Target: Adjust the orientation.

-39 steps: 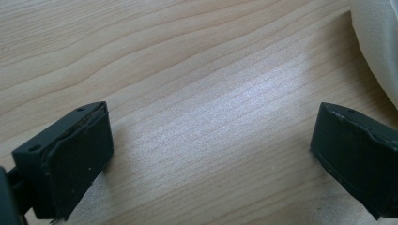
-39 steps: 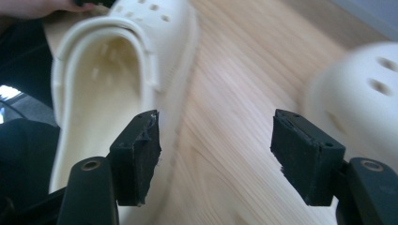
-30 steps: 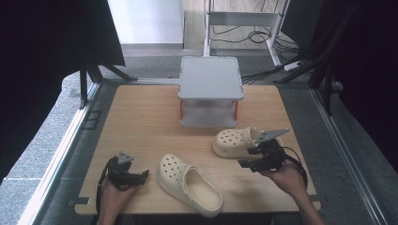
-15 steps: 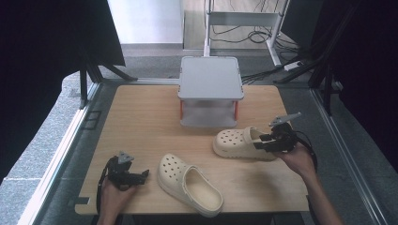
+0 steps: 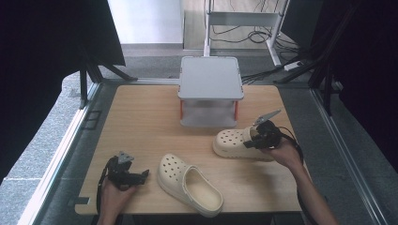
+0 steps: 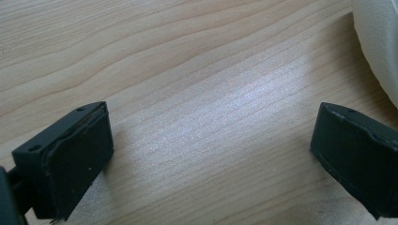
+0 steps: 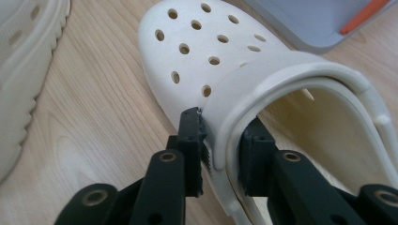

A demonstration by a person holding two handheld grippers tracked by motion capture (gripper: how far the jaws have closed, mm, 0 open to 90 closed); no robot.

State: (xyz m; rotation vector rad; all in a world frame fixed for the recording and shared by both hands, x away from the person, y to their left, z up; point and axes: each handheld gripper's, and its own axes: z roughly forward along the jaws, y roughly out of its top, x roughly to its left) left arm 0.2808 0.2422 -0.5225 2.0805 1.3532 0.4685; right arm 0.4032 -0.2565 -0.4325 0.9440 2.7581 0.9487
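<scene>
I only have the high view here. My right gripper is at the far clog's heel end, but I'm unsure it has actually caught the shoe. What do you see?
Observer: In the right gripper view, the right gripper has just closed on the far clog: one jaw outside, one inside, clamping the side wall where the strap meets it.
Operator: Is the shoe off the table?
Observer: Cannot tell for sure; its toe lies close over the wooden table.
Operator: And my left gripper?
Observer: The left gripper is open, jaws wide apart over bare wood.
Operator: Anything near it?
Observer: The near clog shows at the upper right edge of the left gripper view, not between the jaws.
</scene>
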